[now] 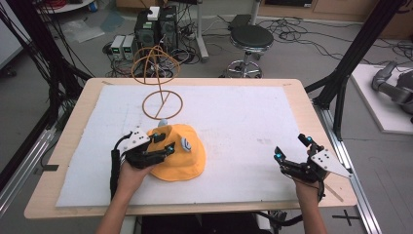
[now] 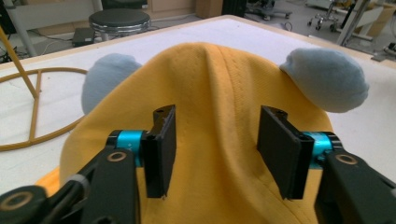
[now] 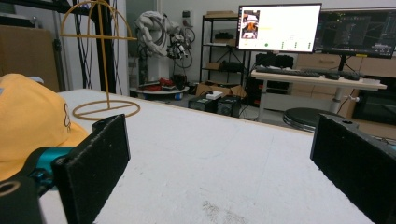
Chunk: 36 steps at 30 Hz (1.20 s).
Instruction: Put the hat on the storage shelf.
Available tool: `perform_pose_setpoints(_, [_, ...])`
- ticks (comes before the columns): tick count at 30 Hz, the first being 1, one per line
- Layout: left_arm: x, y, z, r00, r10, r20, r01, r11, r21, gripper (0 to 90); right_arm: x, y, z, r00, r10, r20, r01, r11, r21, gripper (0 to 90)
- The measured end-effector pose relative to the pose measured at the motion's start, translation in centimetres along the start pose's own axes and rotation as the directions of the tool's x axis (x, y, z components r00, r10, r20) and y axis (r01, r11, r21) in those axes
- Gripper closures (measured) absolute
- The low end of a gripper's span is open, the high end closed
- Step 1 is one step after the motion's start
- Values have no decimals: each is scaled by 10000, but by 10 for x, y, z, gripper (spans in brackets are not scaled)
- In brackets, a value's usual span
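A yellow hat (image 1: 182,156) with two grey-blue ears lies on the white mat (image 1: 234,122), left of centre. My left gripper (image 1: 165,143) rests on the hat's crown from the left. In the left gripper view it (image 2: 217,149) is open, its jaws set either side of a raised fold of the yellow fabric (image 2: 215,93), with one ear (image 2: 109,77) at the left and the other ear (image 2: 327,79) at the right. My right gripper (image 1: 292,148) hovers open over the mat at the right front; nothing is between its jaws (image 3: 219,168). The hat (image 3: 28,121) shows at that view's left.
A tan wire hat stand (image 1: 157,68) rises from its ring base (image 1: 162,104) at the back of the mat, just behind the hat; the stand (image 3: 100,60) also appears in the right gripper view. A stool (image 1: 251,39) and cables lie beyond the table's far edge.
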State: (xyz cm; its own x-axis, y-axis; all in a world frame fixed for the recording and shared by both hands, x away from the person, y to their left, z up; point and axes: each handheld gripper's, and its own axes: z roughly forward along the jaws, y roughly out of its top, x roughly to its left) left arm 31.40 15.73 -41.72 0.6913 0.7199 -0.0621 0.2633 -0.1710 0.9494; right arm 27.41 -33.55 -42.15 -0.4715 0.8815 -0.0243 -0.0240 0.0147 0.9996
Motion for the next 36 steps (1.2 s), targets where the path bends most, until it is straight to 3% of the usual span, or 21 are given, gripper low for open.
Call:
perform_pose_setpoints(7, [-5, -1, 4, 9990, 412, -179, -408, 9989, 208, 703, 0, 0, 1, 9999, -114, -8, 114, 9999, 3, 43])
perform_pose_setpoints(10, [-5, -2, 3, 9995, 259, -197, -257, 9996, 100, 776, 0, 0, 1, 10000, -62, -5, 62, 10000, 76, 43])
perform_pose_setpoints(11, [-5, -2, 2, 9993, 303, -236, -302, 9995, 43, 853, 1, -1, 2, 10000, -81, -30, 82, 9999, 116, 43])
perform_pose_setpoints(24, [-6, 0, -6, 9991, 356, -219, -368, 9977, -571, 881, 0, -1, 2, 10000, -38, -44, 39, 10000, 63, 43])
perform_pose_setpoints(36, [-6, 17, -20, 9985, 447, -313, -484, 9903, -1304, 881, -2, -1, 2, 10000, 29, 12, -29, 10000, 28, 43])
